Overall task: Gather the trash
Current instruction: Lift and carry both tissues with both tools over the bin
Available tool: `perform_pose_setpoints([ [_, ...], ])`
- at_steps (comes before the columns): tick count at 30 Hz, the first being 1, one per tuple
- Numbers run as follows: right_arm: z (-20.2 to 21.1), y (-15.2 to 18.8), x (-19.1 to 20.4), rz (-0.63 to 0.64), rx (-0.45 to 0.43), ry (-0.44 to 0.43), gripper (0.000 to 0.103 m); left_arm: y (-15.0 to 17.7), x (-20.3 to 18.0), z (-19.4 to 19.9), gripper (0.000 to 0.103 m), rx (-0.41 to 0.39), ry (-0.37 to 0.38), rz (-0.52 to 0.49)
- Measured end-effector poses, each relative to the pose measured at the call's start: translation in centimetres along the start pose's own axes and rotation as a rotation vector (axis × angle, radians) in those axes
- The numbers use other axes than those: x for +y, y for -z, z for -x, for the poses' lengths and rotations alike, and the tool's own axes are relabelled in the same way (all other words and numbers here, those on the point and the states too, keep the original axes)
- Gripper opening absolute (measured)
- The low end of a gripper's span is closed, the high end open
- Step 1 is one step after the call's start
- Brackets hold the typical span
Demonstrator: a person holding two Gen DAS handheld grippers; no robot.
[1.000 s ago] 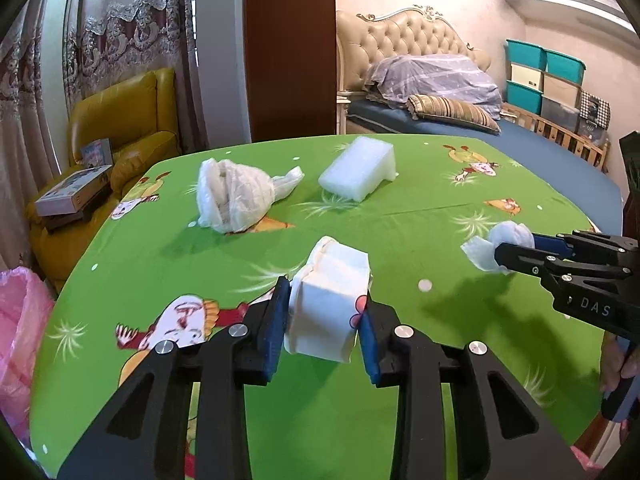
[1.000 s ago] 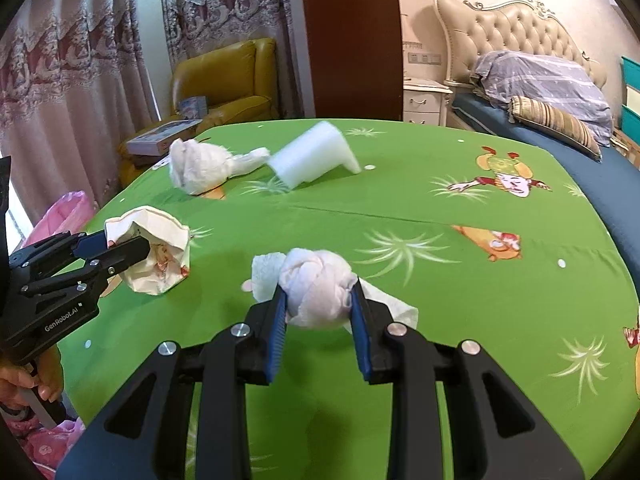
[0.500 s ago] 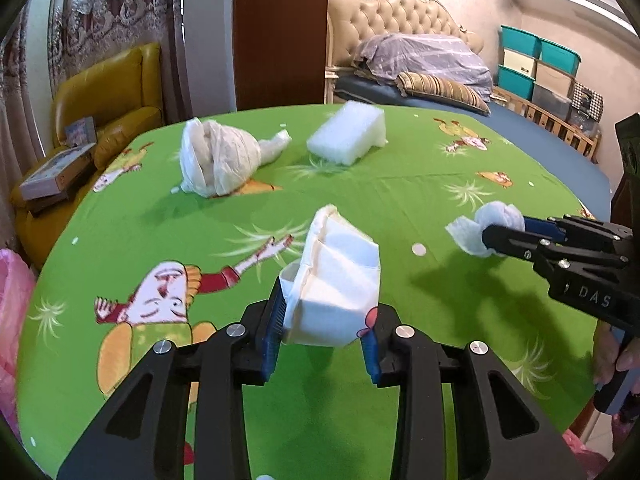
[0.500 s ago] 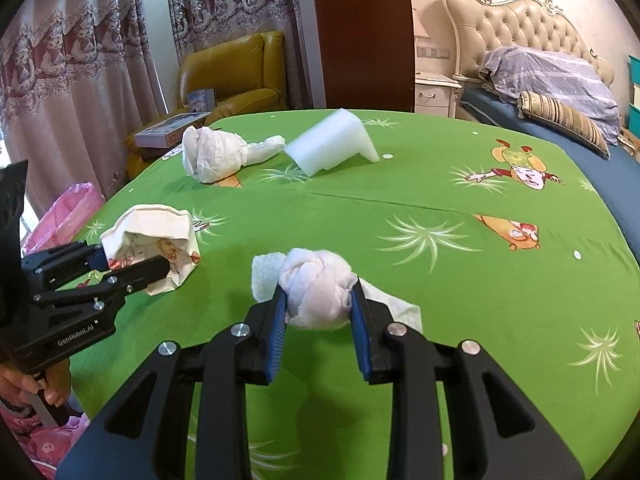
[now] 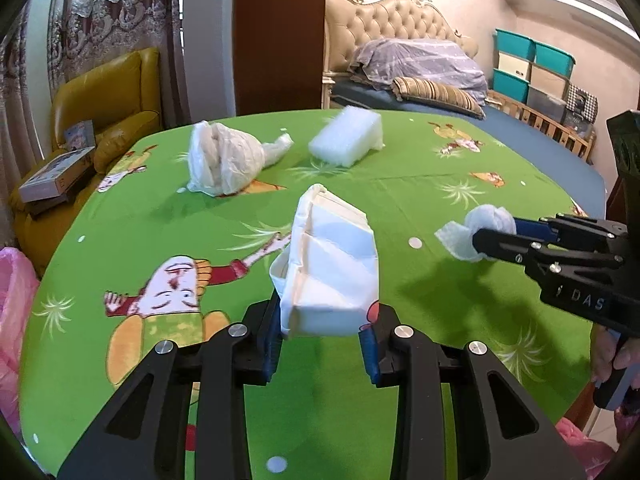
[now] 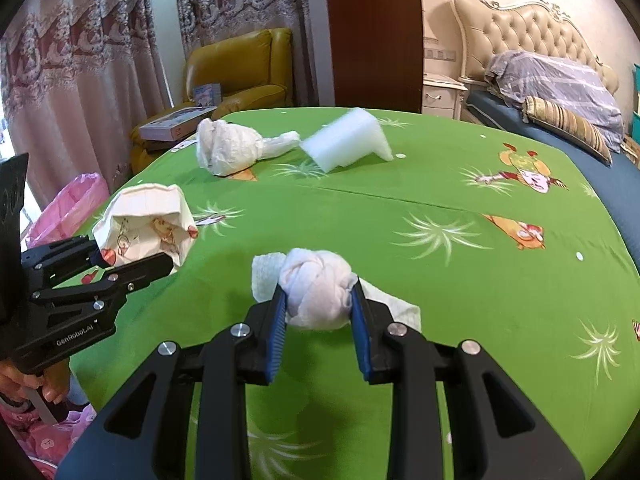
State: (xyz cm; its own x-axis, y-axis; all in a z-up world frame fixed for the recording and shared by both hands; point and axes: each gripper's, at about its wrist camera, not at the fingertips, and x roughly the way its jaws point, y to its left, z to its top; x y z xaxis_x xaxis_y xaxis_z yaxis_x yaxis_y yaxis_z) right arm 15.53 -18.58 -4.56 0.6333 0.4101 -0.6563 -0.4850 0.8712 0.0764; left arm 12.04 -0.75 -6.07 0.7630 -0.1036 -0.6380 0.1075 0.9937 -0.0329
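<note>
1. Sitting at the far left, beyond the table edge: a pink bag (image 6: 76, 200), and behind it a yellow armchair (image 5: 112, 100) carrying a flat box (image 5: 52, 176).
2. Left gripper (image 5: 324, 332) is clamping a crumpled paper bag (image 5: 332, 264), white with a cartoon print; its blue pads are pressing on the bag's lower end, jaws drawn in close, and the bag is standing up out of them, lifted clear of the green tablecloth (image 5: 400, 420). In the right wrist view the same gripper (image 6: 132, 260) is reaching in from the left edge with the bag (image 6: 148, 224) hanging over the near-left part of the table.
3. Lying further back, left of centre: a knotted white plastic bag (image 5: 228, 160), resting on the cloth, its tail pointing right.
4. Lying just right of that, near the far edge: a white foam block (image 5: 348, 140), slightly blurred, apart from the plastic bag.
5. Right gripper (image 6: 320, 312) is squeezing a balled white tissue (image 6: 316, 292) between its blue pads, jaws partly closed around it; loose corners are sticking out on both sides. Whether the tissue is touching the cloth, cannot tell.
6. From the left wrist view that gripper (image 5: 484, 236) is coming in from the right edge, tissue wad (image 5: 480, 228) at its tip.
7. Standing behind the table, right: a bed (image 5: 420, 80) with a tufted headboard.
</note>
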Motion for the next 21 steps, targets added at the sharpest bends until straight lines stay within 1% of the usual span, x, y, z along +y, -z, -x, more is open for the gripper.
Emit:
perform_pose_setpoints([
  [12,-0.8,-0.7,5.9,0.119,0.006,-0.055,0.028,1.1,3.9,3.4,0.031,-0.057,-0.062,0.058],
  [18,-1.3,-1.5,9.4,0.201,-0.008,-0.089,0.028,2.4,6.9,6.0,0.031,-0.099,-0.128,0.090],
  [21,-1.9,-2.4,11.7,0.248,-0.014,-0.127,0.028,3.1,9.0,7.5,0.031,-0.118,-0.170,0.120],
])
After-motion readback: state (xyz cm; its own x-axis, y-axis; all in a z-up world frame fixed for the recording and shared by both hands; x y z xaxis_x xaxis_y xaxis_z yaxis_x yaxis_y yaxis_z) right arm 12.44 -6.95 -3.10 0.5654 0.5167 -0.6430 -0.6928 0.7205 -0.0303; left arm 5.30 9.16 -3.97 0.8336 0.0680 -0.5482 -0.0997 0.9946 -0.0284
